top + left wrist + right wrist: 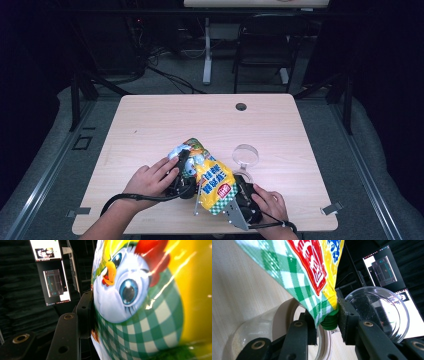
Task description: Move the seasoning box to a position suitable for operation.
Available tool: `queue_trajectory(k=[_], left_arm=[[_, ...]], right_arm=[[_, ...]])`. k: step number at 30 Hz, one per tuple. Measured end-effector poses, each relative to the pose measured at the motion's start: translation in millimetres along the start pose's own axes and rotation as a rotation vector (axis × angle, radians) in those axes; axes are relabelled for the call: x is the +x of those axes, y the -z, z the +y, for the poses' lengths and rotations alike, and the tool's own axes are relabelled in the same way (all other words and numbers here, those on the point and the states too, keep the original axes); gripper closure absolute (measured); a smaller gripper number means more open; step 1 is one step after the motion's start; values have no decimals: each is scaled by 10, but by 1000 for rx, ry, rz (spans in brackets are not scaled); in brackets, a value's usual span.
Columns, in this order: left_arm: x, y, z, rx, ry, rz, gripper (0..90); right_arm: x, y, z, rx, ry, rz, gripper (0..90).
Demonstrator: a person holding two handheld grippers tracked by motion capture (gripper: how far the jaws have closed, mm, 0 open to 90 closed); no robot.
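Note:
A yellow snack pouch (212,181) with a green check pattern and a cartoon chicken (130,297) hangs tilted over the table's front. My left gripper (183,171) is shut on its upper end; one black jaw presses the pouch's side and the pouch hides the other jaw in the left gripper view. My right gripper (327,315) is shut on the green screw cap (329,322) at the pouch's lower corner. Just under that cap lies a clear jar (262,332) with a cream rim.
A clear round lid (245,155) lies on the wooden table (150,120) just beyond the right gripper, also seen in the right gripper view as the lid (379,312). A cable hole (241,106) sits near the far edge. A chair (265,45) stands behind the table.

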State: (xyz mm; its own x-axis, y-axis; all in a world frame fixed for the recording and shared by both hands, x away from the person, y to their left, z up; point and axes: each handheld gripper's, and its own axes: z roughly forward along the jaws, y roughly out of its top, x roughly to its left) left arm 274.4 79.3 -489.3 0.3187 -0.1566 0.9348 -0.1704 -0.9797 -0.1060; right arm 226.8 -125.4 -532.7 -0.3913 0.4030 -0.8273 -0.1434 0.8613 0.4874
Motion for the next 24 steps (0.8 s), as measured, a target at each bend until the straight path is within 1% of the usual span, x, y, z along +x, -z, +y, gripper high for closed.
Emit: queue_trajectory(k=[4, 10, 11, 17, 19, 24], left_arm=[[13, 3, 4, 0, -18, 11, 556], [24, 4, 8, 1, -30, 15, 556], [24, 4, 7, 1, -27, 14, 556], [47, 10, 8, -1, -41, 19, 562], [58, 11, 11, -2, -52, 23, 566], [58, 7, 23, -3, -60, 32, 567]], right_arm=[[-2, -2, -2, 1, -1, 3, 712], [-4, -2, -1, 5, -5, 5, 711], [-3, -3, -1, 5, -5, 5, 711], [-4, -6, 0, 2, -12, 7, 711], [-2, -9, -2, -1, -17, 9, 711], [-1, -10, -6, 6, -11, 9, 711]])
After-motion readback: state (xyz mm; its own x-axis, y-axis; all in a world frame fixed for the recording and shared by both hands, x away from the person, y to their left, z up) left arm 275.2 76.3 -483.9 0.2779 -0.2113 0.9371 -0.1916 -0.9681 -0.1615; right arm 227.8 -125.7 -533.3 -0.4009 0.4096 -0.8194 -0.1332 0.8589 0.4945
